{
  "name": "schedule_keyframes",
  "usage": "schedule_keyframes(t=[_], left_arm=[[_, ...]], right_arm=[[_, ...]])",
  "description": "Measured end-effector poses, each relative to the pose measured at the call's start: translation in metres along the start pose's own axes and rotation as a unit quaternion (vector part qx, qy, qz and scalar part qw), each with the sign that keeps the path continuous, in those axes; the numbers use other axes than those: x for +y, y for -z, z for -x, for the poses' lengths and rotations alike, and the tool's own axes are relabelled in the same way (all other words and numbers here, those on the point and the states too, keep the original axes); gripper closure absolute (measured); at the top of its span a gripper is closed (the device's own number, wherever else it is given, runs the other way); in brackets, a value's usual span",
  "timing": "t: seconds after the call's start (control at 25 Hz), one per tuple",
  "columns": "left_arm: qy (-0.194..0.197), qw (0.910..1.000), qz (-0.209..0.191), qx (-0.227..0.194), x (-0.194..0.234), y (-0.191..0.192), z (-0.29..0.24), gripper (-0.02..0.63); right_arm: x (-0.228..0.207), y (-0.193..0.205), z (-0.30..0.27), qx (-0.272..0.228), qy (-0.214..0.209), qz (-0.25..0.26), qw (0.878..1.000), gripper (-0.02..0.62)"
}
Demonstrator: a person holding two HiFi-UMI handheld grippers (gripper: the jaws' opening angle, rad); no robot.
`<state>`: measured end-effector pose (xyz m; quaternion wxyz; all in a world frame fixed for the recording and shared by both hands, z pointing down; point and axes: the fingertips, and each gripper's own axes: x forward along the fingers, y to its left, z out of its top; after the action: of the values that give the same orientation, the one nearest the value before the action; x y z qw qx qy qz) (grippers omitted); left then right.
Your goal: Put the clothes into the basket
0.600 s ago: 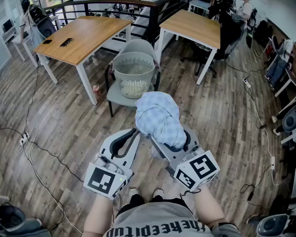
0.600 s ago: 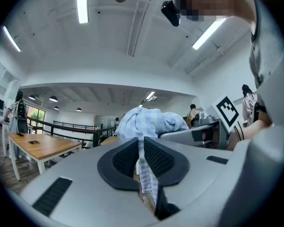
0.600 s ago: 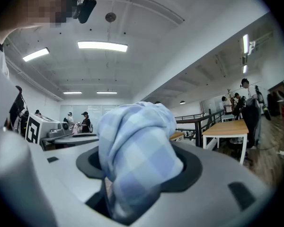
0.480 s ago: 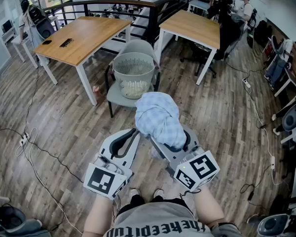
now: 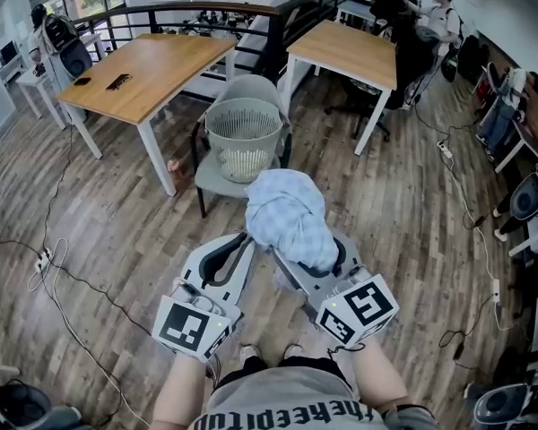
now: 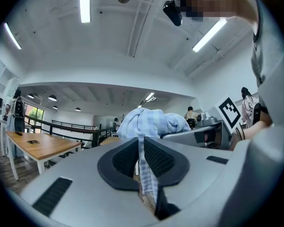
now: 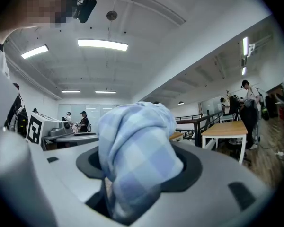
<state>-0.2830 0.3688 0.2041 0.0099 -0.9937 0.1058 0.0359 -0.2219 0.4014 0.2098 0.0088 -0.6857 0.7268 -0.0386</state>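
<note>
Two grippers carry one pale blue checked cloth (image 5: 289,215) in front of us. Our right gripper (image 5: 309,253) clamps the bunched bulk, while our left gripper (image 5: 236,247) pinches a thin strip of it. The white mesh basket (image 5: 222,141) sits on a grey chair (image 5: 254,86) ahead, well apart from the cloth.

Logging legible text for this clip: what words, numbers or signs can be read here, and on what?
"thekeepitup", upside down and partly cut off, on the person's shirt.
Left marker cube and right marker cube: square patterns only, no letters.
Nothing else is readable.
</note>
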Motion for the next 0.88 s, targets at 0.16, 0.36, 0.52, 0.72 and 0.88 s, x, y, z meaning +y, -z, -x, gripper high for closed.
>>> schedule_keyframes(t=[0.16,0.36,0.52,0.72,0.88], left_arm=[[0.012,0.9999,0.002,0.000,0.007,0.001,0.006,0.561],[0.025,0.9996,0.009,0.001,0.016,0.004,0.006,0.561],[0.031,0.9994,0.016,0.001,0.021,0.008,-0.005,0.561],[0.026,0.9994,0.021,0.002,0.030,0.012,-0.027,0.561],[0.017,0.9996,0.023,0.005,0.038,0.017,-0.050,0.561]], right_arm=[[0.009,0.004,-0.004,0.000,0.011,-0.003,1.000,0.310],[0.008,0.010,-0.010,0.002,0.027,-0.026,0.999,0.307],[0.000,0.011,-0.014,0.007,0.025,-0.023,0.999,0.307],[-0.017,0.009,-0.026,0.016,0.016,0.001,1.000,0.312],[-0.040,0.008,-0.039,0.019,0.003,0.004,1.000,0.318]])
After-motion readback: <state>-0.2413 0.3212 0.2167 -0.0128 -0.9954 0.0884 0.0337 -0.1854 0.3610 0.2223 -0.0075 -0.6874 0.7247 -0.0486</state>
